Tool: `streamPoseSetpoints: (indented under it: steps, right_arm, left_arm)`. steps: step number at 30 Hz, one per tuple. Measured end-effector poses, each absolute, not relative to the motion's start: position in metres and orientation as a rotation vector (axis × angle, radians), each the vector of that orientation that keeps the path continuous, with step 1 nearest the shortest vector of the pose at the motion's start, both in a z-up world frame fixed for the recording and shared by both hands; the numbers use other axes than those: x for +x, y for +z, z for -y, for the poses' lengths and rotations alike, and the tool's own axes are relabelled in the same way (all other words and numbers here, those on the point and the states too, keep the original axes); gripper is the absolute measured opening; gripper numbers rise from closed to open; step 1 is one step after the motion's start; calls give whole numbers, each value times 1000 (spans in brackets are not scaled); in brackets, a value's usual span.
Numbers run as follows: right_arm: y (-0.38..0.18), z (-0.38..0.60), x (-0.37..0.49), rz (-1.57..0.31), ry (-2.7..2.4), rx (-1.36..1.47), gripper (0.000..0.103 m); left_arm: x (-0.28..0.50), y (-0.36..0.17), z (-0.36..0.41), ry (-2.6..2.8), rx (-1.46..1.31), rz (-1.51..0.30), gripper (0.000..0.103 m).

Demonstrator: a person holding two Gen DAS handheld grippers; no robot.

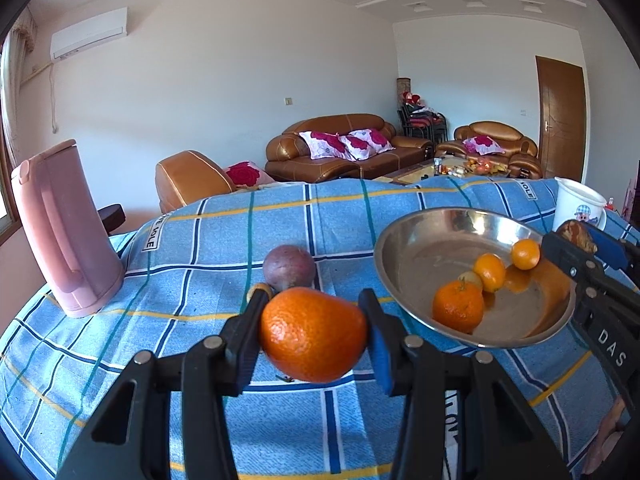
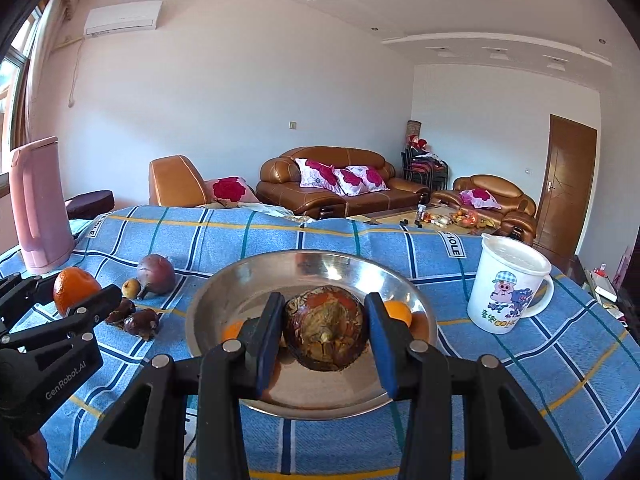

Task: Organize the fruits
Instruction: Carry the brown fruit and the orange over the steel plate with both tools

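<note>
My left gripper point(image 1: 313, 312) is shut on a large orange point(image 1: 312, 334), held just above the blue checked cloth, left of the steel bowl point(image 1: 384, 248). In the bowl lie a mandarin point(image 1: 458, 306) and two smaller orange fruits point(image 1: 490, 272). My right gripper point(image 2: 324, 312) is shut on a brown mottled fruit point(image 2: 324, 334) over the bowl's point(image 2: 200, 312) near side. On the cloth left of the bowl sit a purple fruit point(image 2: 156, 274), a small yellow fruit point(image 2: 131, 287) and two dark brown pieces point(image 2: 141, 323). The left gripper point(image 2: 66, 292) with its orange point(image 2: 74, 290) shows at the right wrist view's left edge.
A pink kettle point(image 1: 60, 232) stands at the table's far left. A white cartoon mug point(image 2: 508, 288) stands right of the bowl. The cloth point(image 1: 240, 240) drops off at the far edge, with brown sofas point(image 2: 340, 184) beyond.
</note>
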State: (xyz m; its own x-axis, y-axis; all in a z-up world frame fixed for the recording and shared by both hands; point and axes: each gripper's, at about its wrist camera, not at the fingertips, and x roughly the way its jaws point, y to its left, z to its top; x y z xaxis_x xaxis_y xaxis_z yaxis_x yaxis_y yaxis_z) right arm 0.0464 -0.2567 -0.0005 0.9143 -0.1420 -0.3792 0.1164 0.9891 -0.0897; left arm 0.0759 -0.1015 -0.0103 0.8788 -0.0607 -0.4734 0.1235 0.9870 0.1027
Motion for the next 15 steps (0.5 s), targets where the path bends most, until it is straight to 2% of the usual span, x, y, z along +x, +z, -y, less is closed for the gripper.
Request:
streamPoseSetpoints:
  steps: [15]
  right_arm:
    - [0, 308, 61, -419, -229, -7, 43]
  left_arm:
    - [96, -11, 140, -169, 137, -498, 48]
